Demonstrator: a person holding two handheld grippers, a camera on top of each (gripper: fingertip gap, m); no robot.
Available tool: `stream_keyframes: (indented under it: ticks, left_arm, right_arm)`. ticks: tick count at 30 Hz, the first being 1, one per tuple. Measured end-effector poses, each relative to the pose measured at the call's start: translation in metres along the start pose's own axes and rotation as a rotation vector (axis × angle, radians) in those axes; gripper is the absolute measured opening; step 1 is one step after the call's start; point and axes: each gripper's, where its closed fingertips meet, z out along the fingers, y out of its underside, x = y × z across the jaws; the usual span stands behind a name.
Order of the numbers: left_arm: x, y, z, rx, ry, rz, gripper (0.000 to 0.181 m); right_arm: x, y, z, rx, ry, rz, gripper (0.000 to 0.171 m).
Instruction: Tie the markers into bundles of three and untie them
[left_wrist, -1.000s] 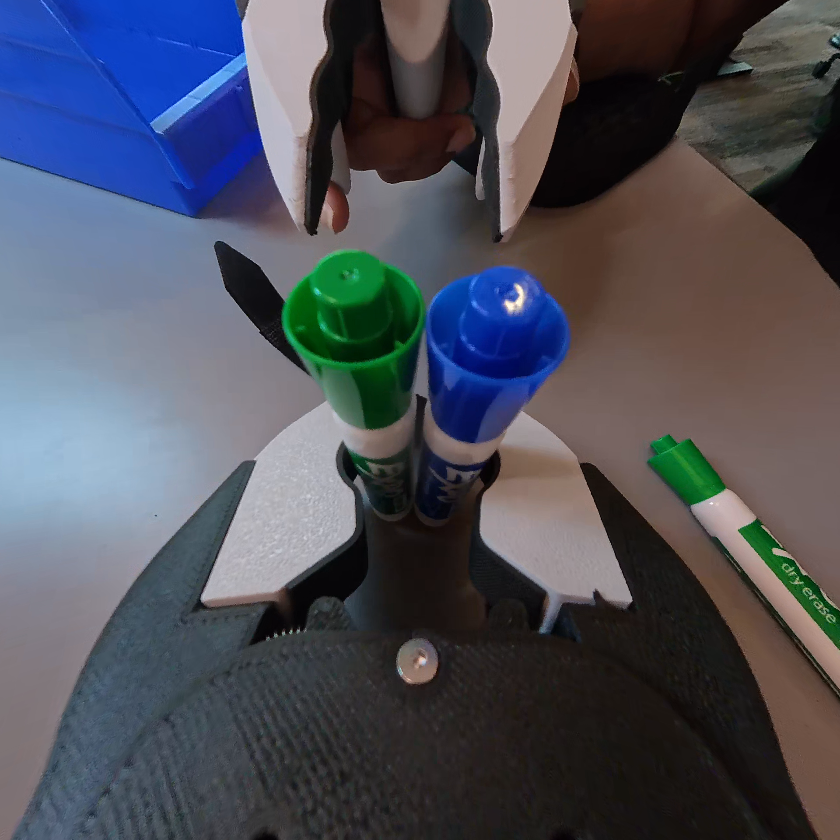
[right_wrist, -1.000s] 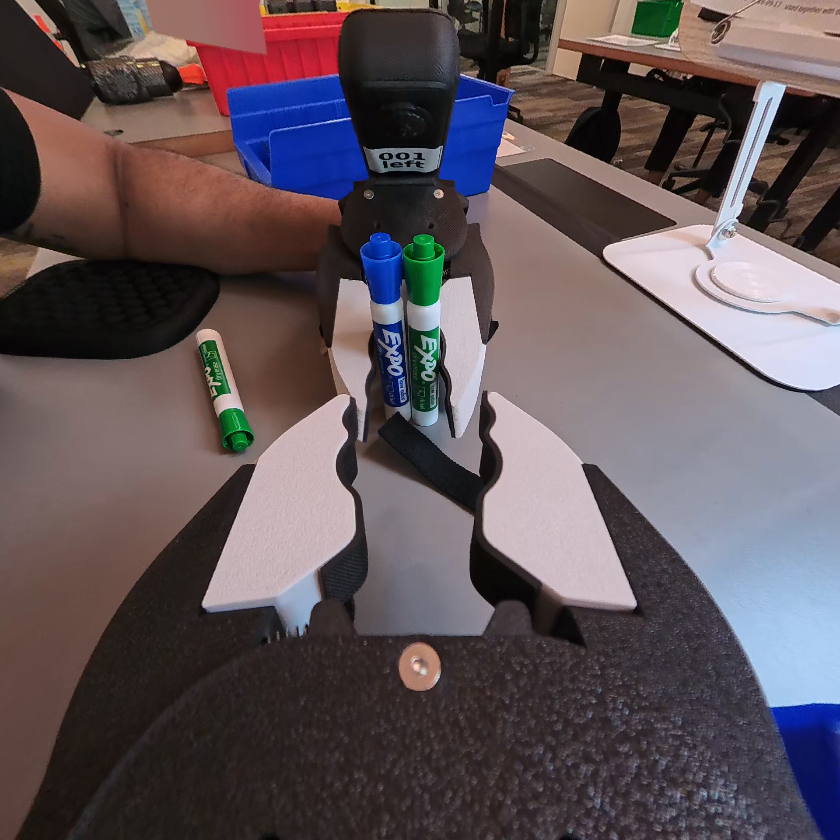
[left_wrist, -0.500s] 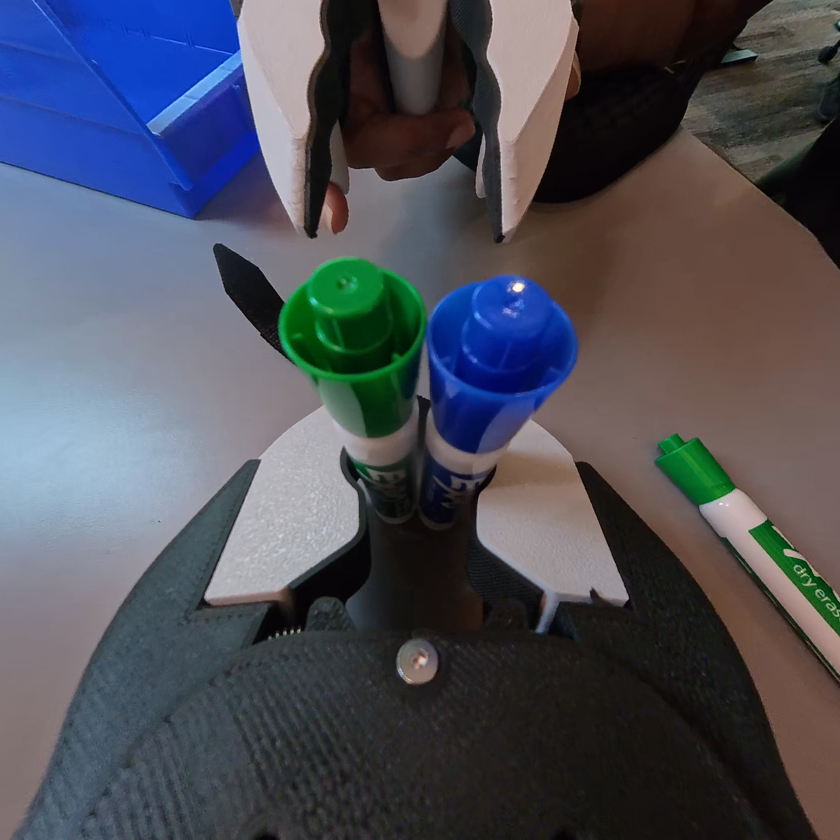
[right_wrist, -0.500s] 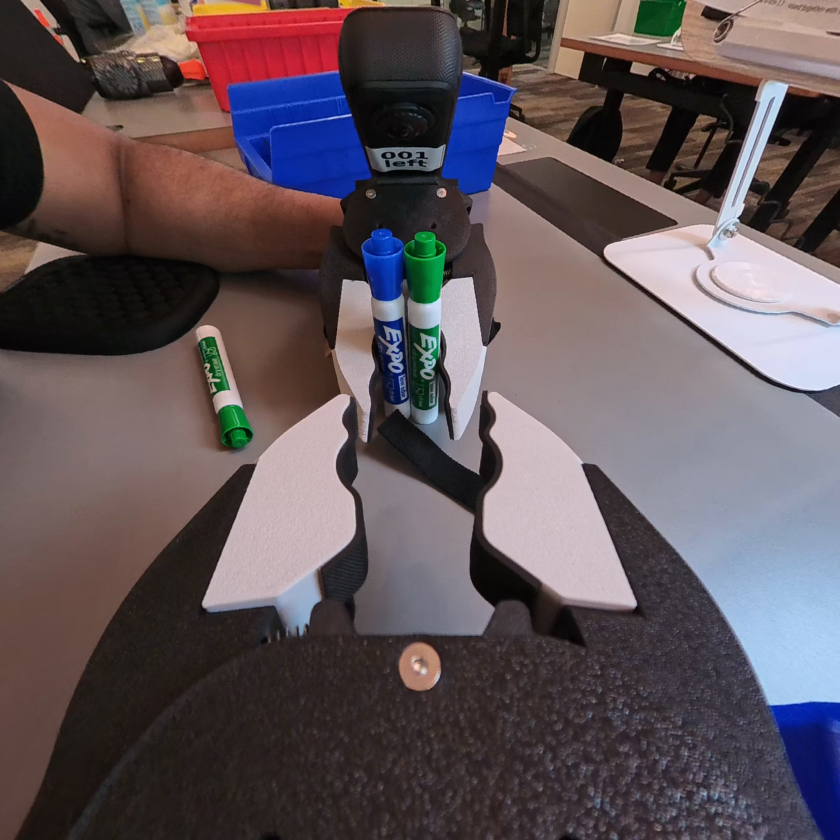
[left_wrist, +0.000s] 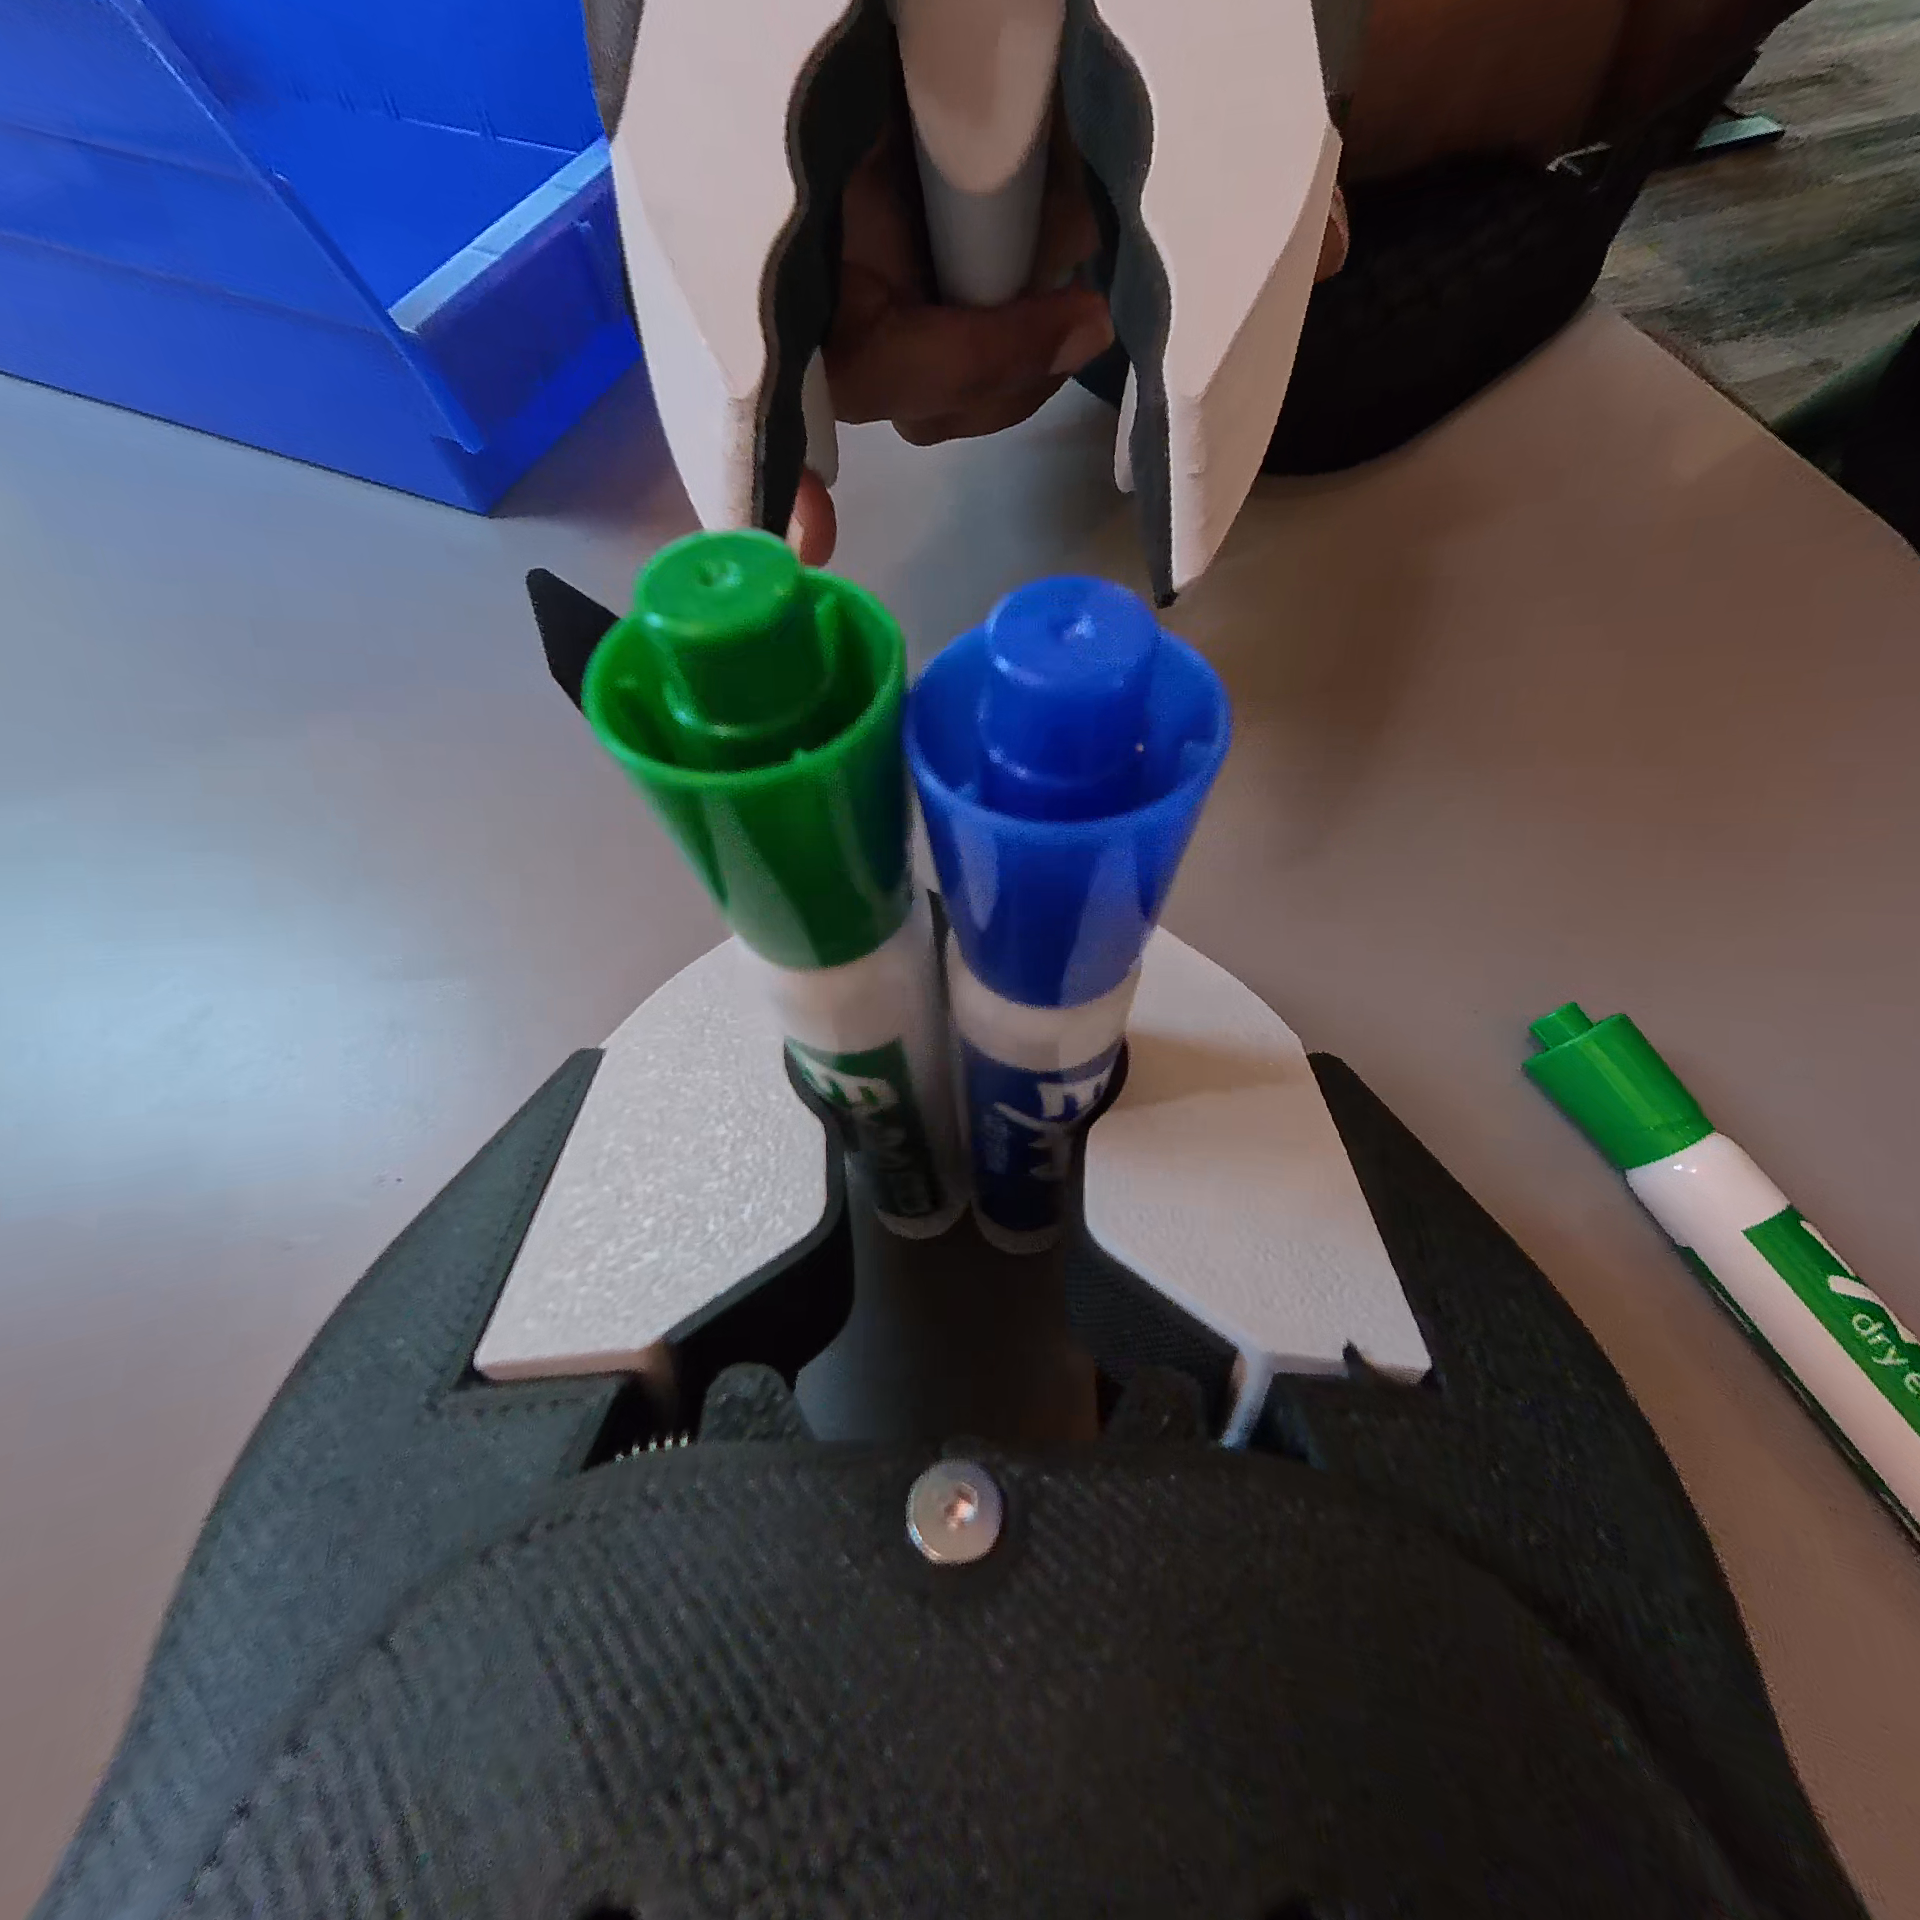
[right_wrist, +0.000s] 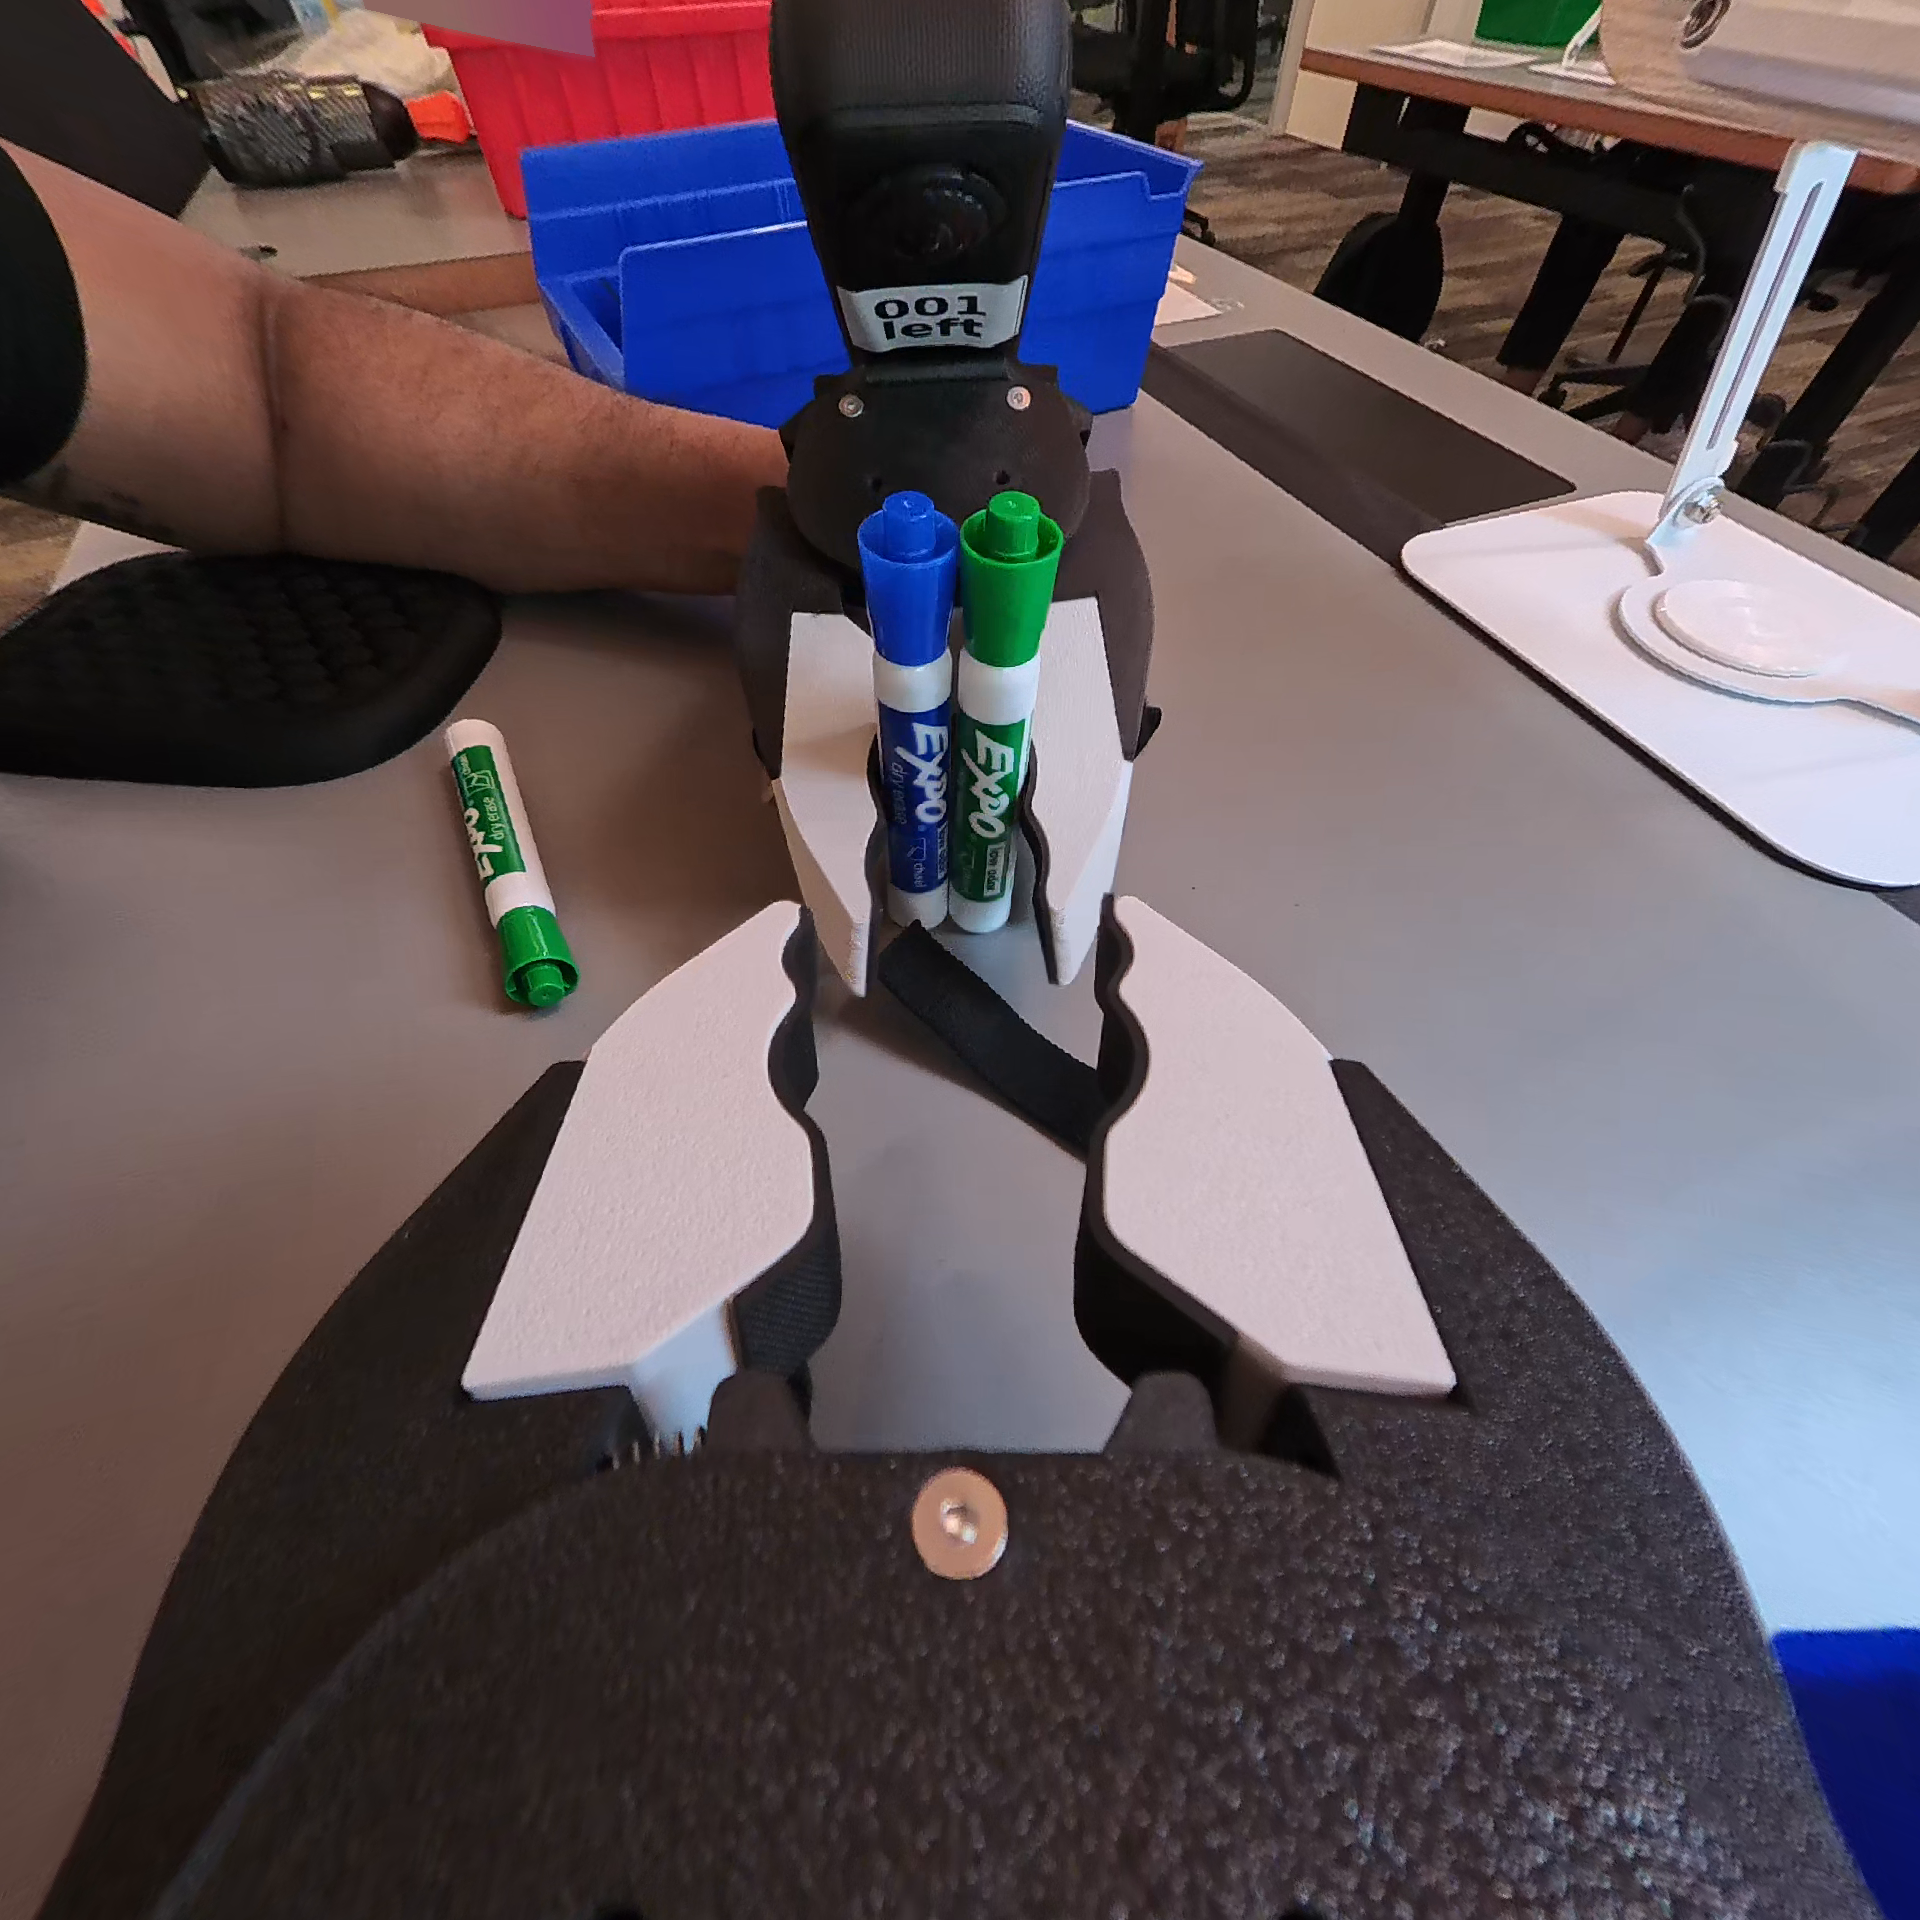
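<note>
Currently two markers, a green marker (left_wrist: 769, 790) and a blue marker (left_wrist: 1060, 810), were clamped upright side by side between the fingers of the left gripper (right_wrist: 951, 831), bases touching the worktop (right_wrist: 1455, 1039). The right gripper (right_wrist: 956, 1101) was held spread apart and empty, just in front of them, over a black strap (right_wrist: 987, 1029) laid flat under the pair. A third marker (right_wrist: 504, 852) was left lying apart on the worktop, uncollected. Risks judged: the strap could be pinned under the marker bases and drag them loose when pulled; a bundle could be tied with only two; the upright pair could be tipped by the incoming fingers. A blue bin (right_wrist: 707, 301) was seen behind, with a red bin (right_wrist: 644, 83) beyond it; their contents could not be made out.
</note>
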Motion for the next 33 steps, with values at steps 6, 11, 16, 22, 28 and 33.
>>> stream_keyframes:
  ticks: [6, 11, 16, 22, 28, 33]
  left_arm:
    - [-0.001, 0.000, 0.000, 0.002, -0.011, 0.007, 0.044]
    - [-0.002, 0.000, -0.001, 0.004, -0.029, 0.012, 0.044]
    - [-0.008, 0.002, -0.004, -0.030, -0.069, 0.013, 0.043]
    - [-0.017, 0.005, -0.015, -0.190, -0.174, 0.027, 0.043]
    - [-0.007, 0.008, -0.031, -0.419, -0.252, 0.021, 0.044]
    - [0.013, 0.012, -0.042, -0.563, -0.271, 0.002, 0.043]
  right_arm:
    - [-0.001, 0.001, 0.002, -0.002, -0.006, 0.004, 0.052]
    - [-0.004, 0.003, 0.004, -0.010, -0.011, 0.001, 0.052]
    - [-0.002, 0.001, 0.003, 0.002, -0.004, 0.000, 0.052]
    - [0.002, -0.010, 0.003, 0.036, 0.052, 0.005, 0.053]
    - [-0.009, -0.039, 0.020, 0.099, 0.102, -0.072, 0.058]
    - [-0.033, -0.059, 0.037, 0.100, 0.001, -0.174, 0.052]
